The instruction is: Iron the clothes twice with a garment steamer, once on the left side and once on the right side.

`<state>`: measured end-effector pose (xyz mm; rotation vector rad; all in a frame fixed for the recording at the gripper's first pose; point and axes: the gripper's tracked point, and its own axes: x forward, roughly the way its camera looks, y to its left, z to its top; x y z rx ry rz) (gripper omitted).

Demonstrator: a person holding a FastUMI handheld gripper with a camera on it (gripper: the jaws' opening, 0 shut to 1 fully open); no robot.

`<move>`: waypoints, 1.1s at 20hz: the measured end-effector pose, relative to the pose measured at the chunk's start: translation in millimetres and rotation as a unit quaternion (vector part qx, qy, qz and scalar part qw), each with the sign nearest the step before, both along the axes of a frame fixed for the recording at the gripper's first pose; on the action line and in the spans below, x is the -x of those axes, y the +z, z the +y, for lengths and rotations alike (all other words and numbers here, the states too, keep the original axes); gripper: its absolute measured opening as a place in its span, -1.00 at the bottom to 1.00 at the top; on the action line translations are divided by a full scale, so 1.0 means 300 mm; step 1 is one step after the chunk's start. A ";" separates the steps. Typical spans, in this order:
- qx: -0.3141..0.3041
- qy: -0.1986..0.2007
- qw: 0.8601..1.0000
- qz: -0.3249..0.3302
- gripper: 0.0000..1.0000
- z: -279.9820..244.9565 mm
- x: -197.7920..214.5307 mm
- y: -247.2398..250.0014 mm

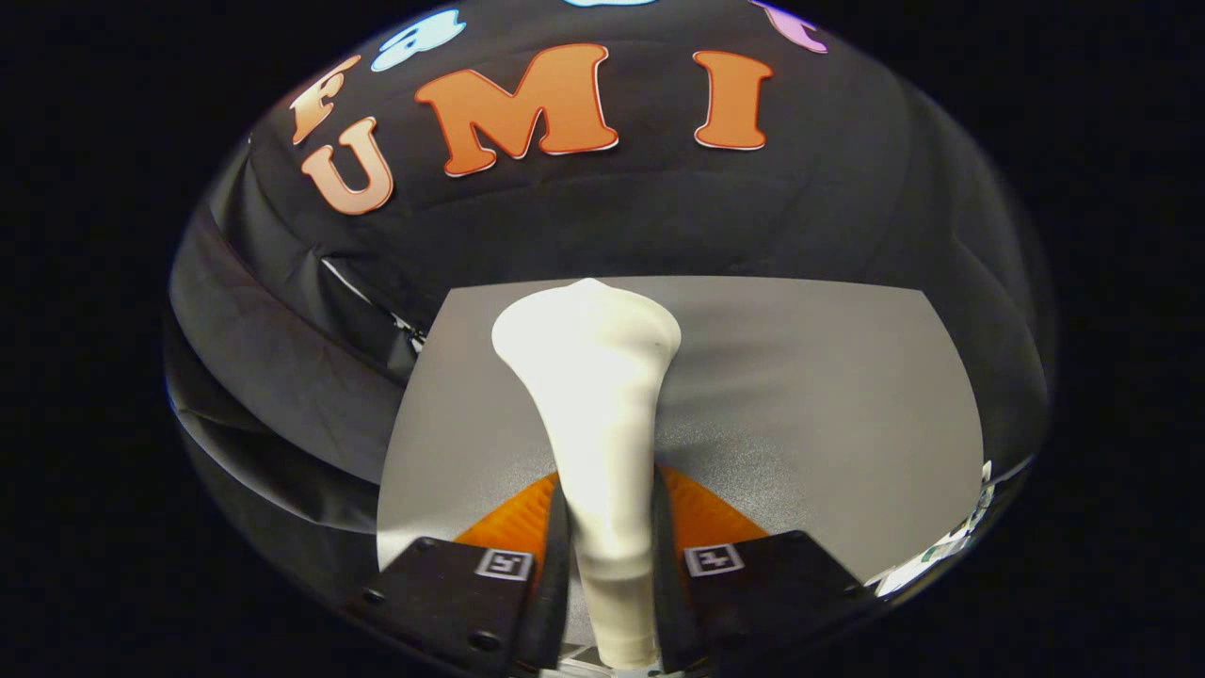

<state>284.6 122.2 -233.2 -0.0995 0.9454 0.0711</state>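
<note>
Your hand-held gripper (pixel 610 546) pinches the slim neck of a white plastic garment steamer (pixel 593 395) between both fingers. Its flared head reaches ahead over a flat grey cloth (pixel 828 395); its lower end is cut off.

Your tool (pixel 610 527) is clamped on the white garment steamer (pixel 595 414), whose flared head blocks the way straight ahead. The grey counter (pixel 800 395) lies open on both sides of it. Beyond, the booth's black cloth wall (pixel 659 217) closes off your path.
</note>
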 end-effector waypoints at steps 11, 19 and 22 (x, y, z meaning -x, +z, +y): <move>-0.004 -0.057 0.990 -0.125 -0.25 -0.003 0.117 0.098; -0.015 -0.069 0.979 -0.190 -0.26 0.108 0.364 0.211; -0.017 -0.068 0.972 -0.225 -0.26 0.172 0.462 0.286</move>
